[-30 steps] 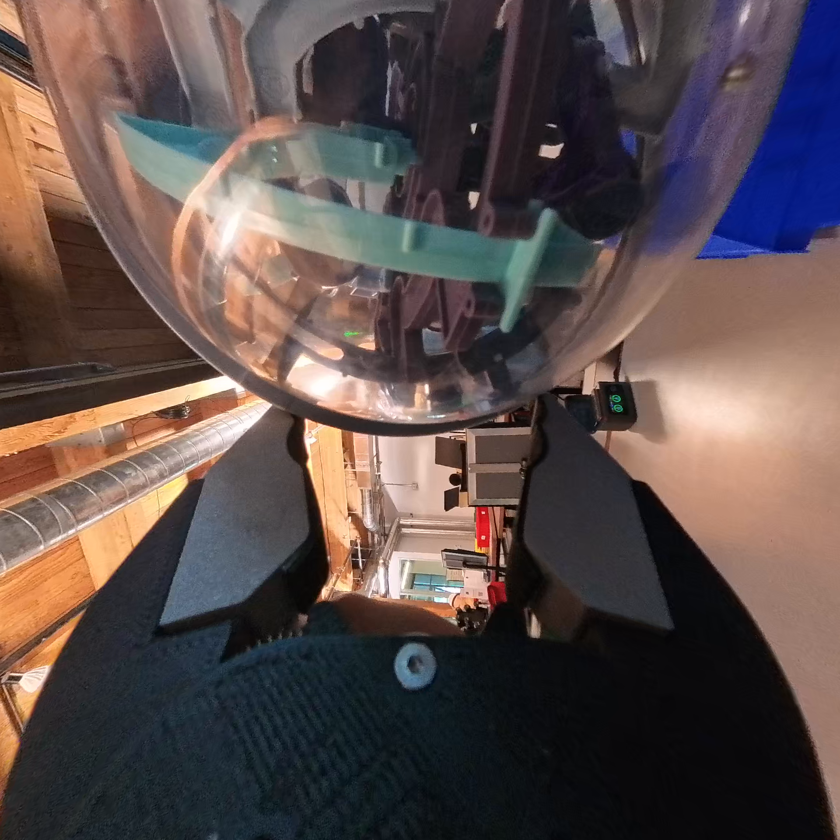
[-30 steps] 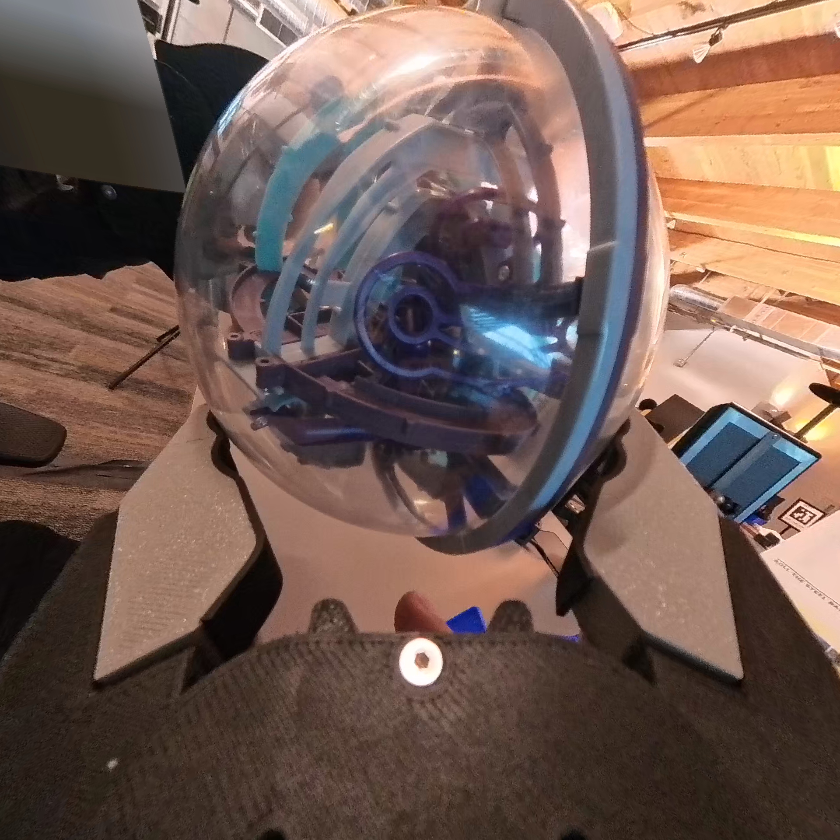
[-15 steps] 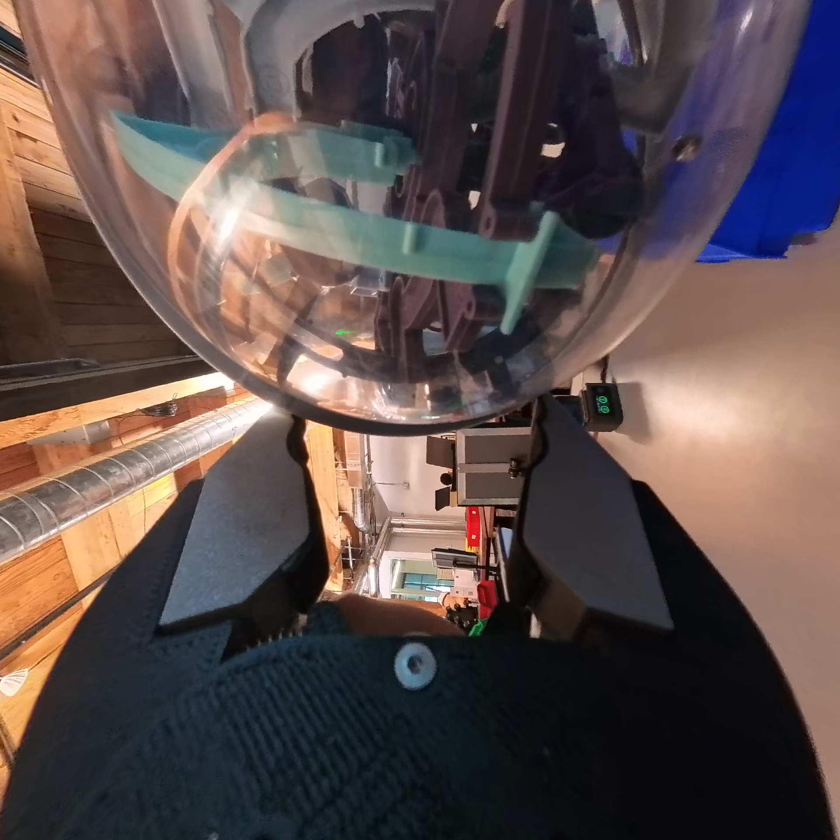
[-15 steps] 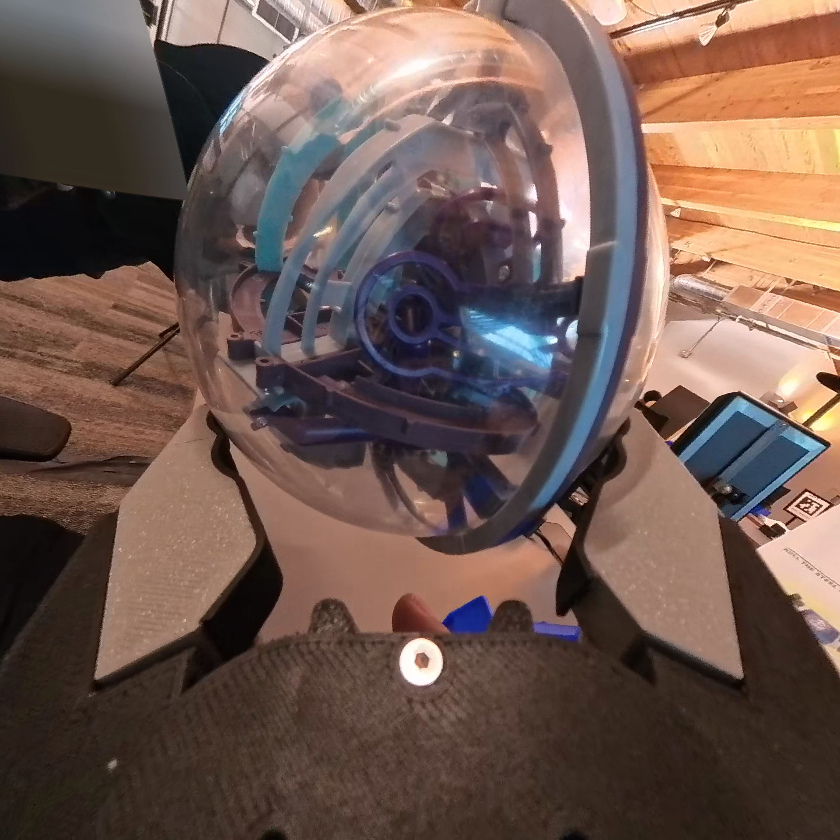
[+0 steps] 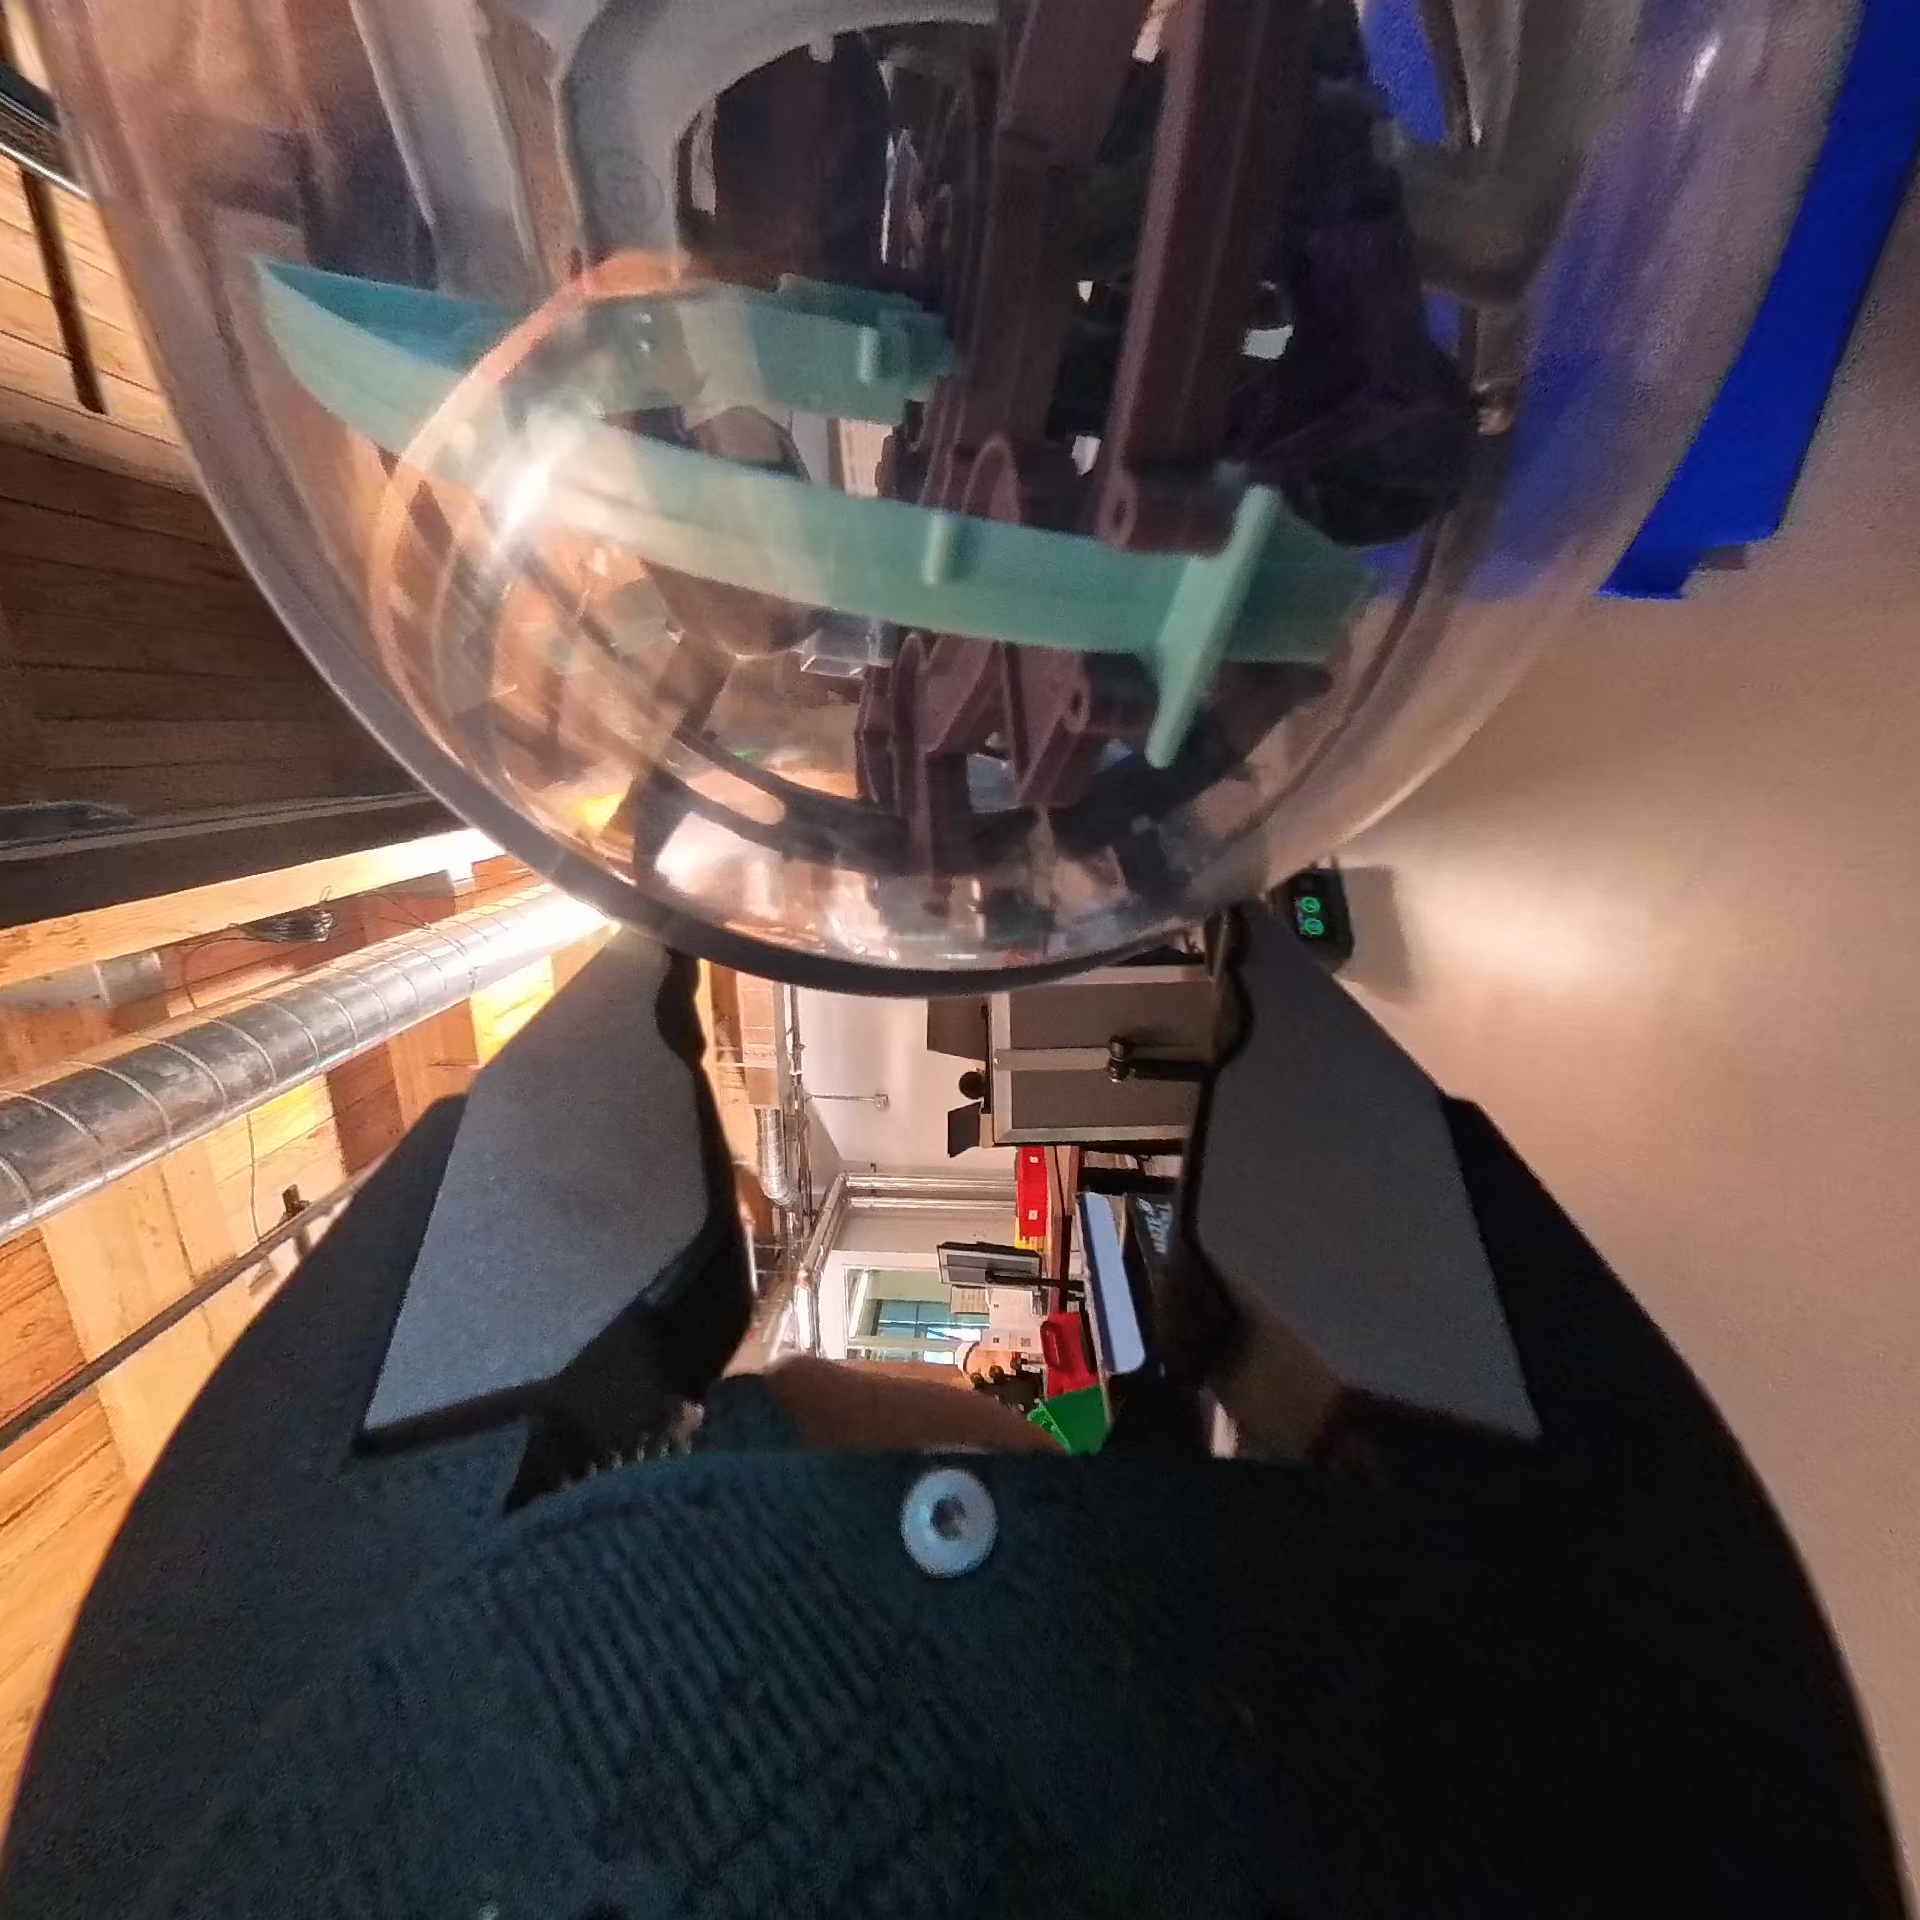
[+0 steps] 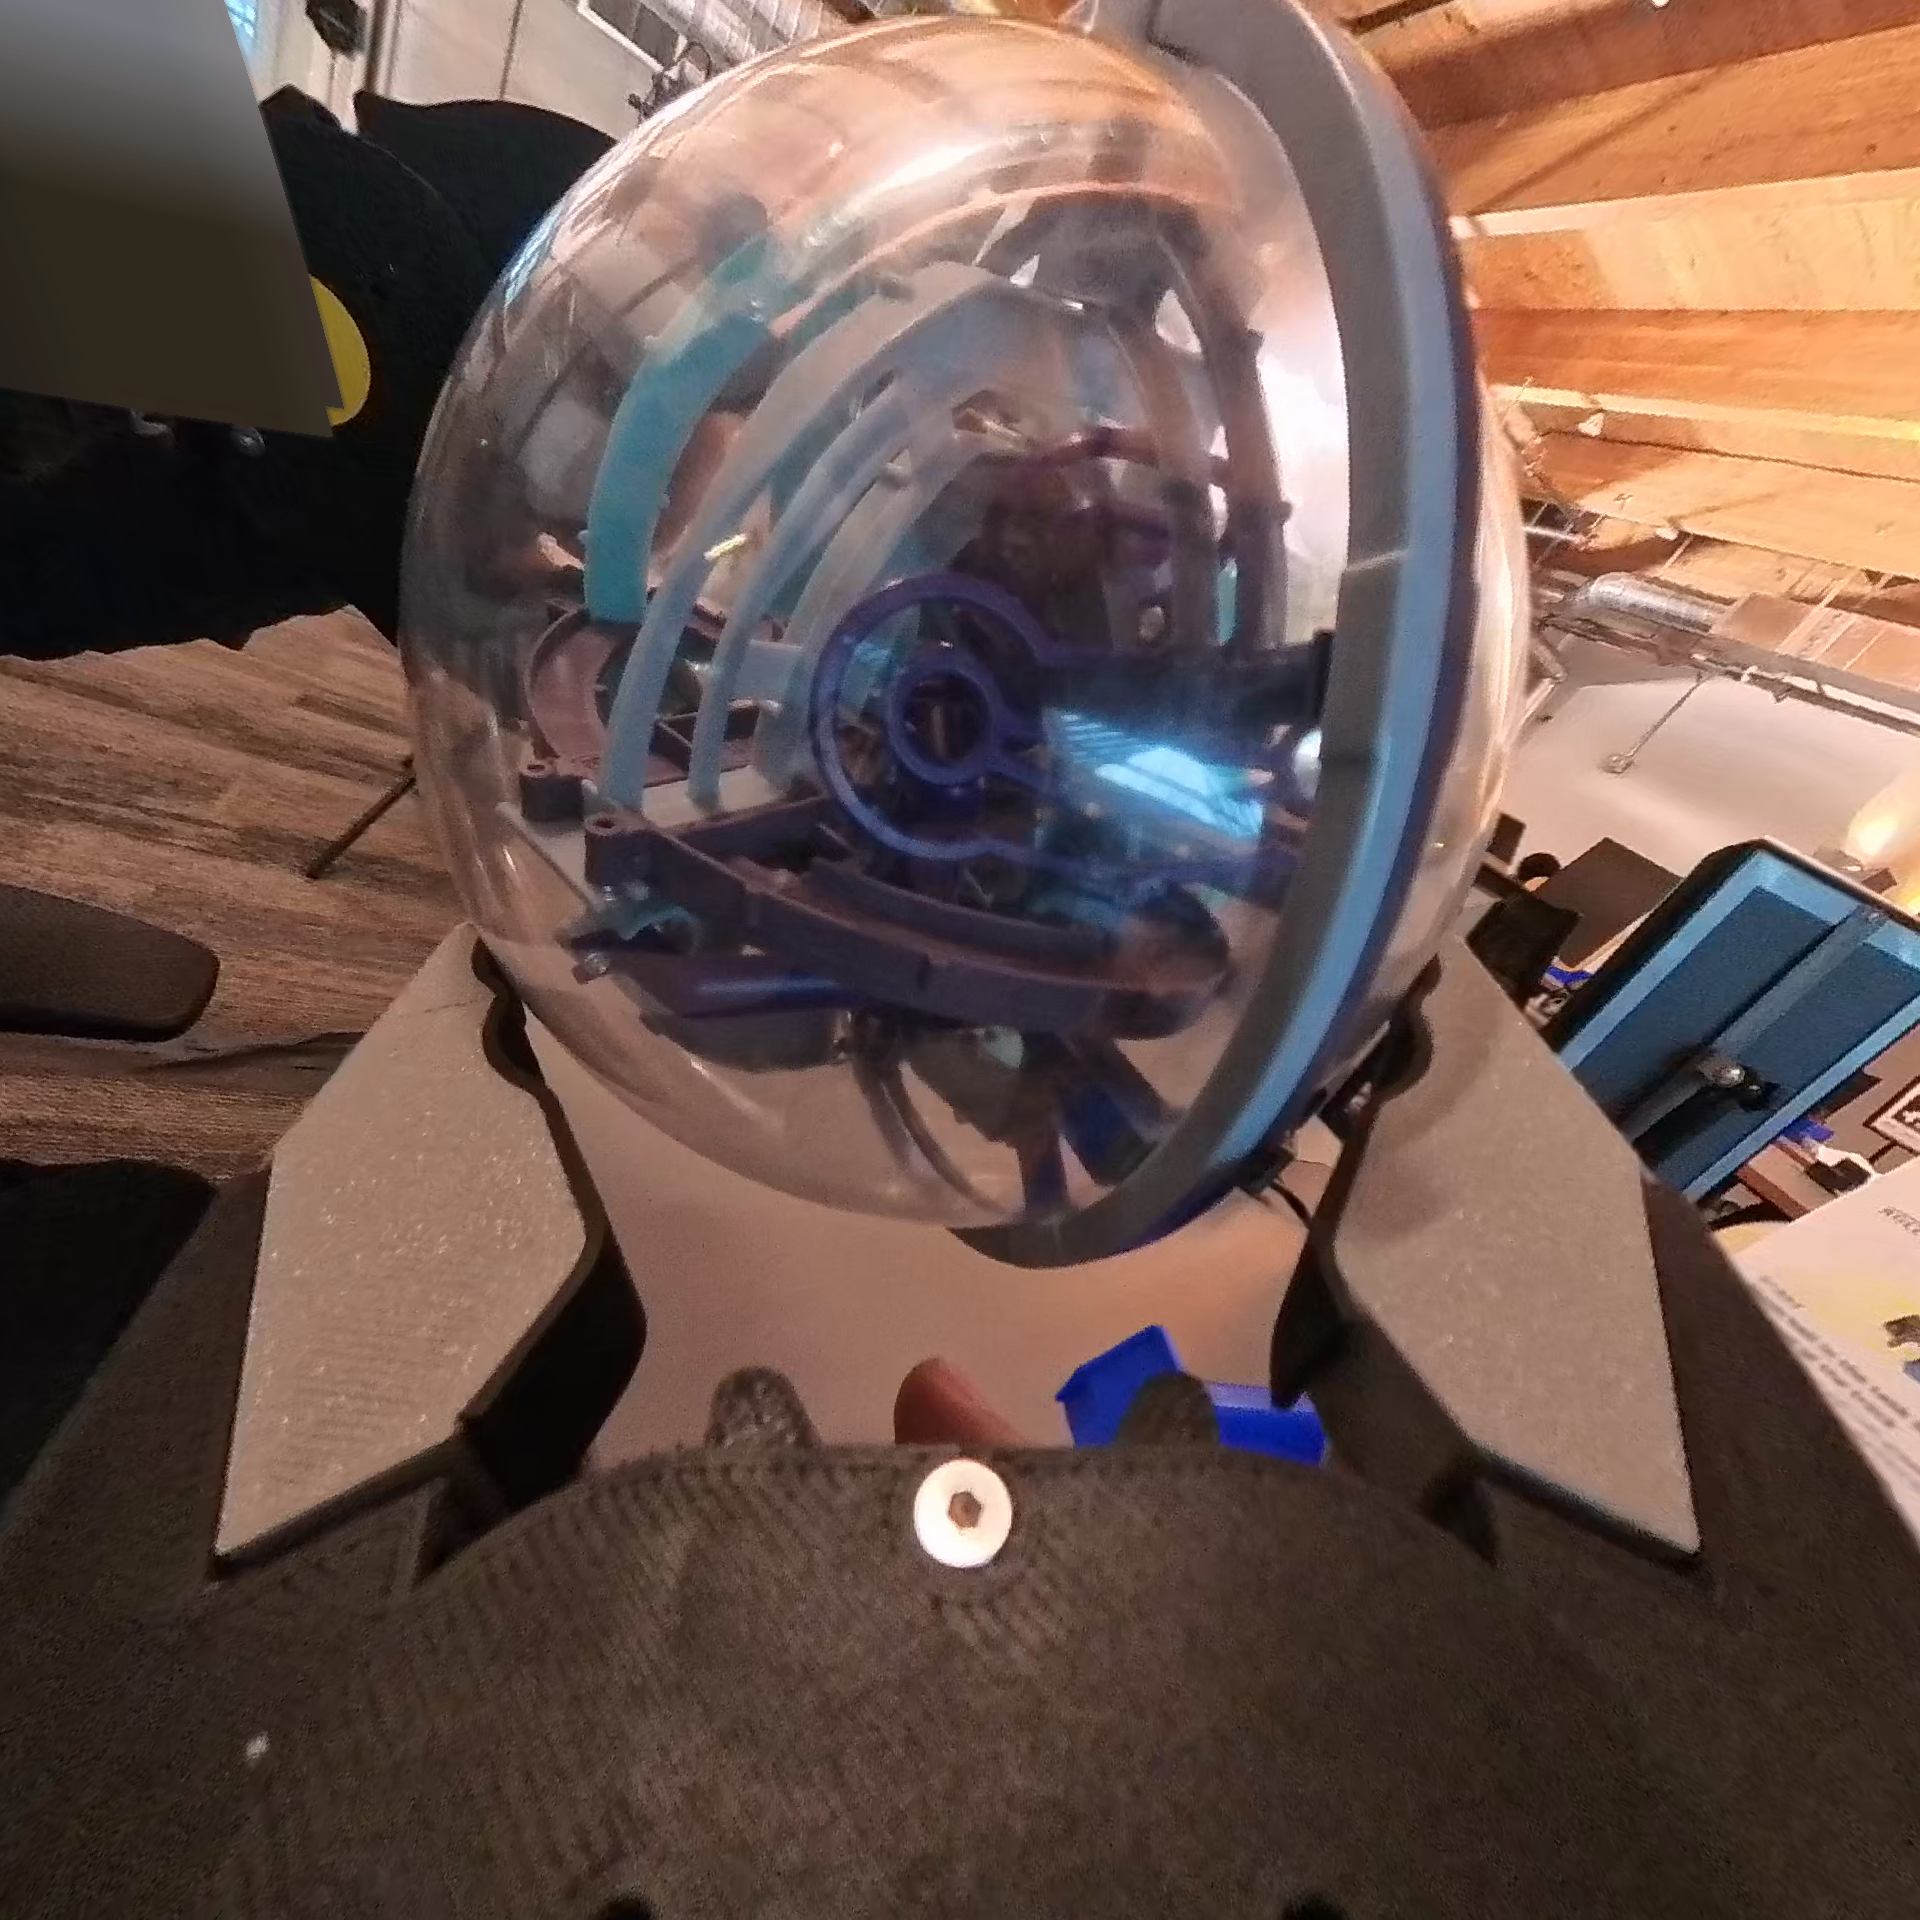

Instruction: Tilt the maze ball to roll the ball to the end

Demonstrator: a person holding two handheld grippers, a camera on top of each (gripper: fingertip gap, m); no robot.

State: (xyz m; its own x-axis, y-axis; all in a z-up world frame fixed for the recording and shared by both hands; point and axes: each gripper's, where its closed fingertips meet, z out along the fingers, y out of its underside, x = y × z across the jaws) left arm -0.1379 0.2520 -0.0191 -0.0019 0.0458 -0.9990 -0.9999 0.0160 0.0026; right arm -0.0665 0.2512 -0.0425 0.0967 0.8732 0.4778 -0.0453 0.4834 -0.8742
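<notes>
The maze ball [image 5: 790, 582] is a clear sphere with teal and dark purple tracks inside and a grey-blue seam ring [image 6: 1382, 582]. It is held up in the air between both grippers. My left gripper [image 5: 951, 956] is shut on its lower curve, with the fingertips [image 5: 665, 997] pressed against the shell. My right gripper [image 6: 956, 966] is shut on the other side, cradling the sphere [image 6: 935, 520] between its grey pads [image 6: 416, 1226]. A small metallic bead [image 5: 1496, 416] sits near the shell's right side in the left wrist view.
The left wrist view is rolled on its side. A beige table [image 5: 1714, 1091] carries a blue bin [image 5: 1766, 364] and a small black device with green lights [image 5: 1317, 920]. A blue box [image 6: 1745, 997], a paper sheet [image 6: 1849, 1351] and a dark-clothed person [image 6: 343, 312] are nearby.
Both grippers have turned the sphere a little, and the background has shifted. In the left wrist view the small bead has moved down and left along the shell. The grips are unchanged.
</notes>
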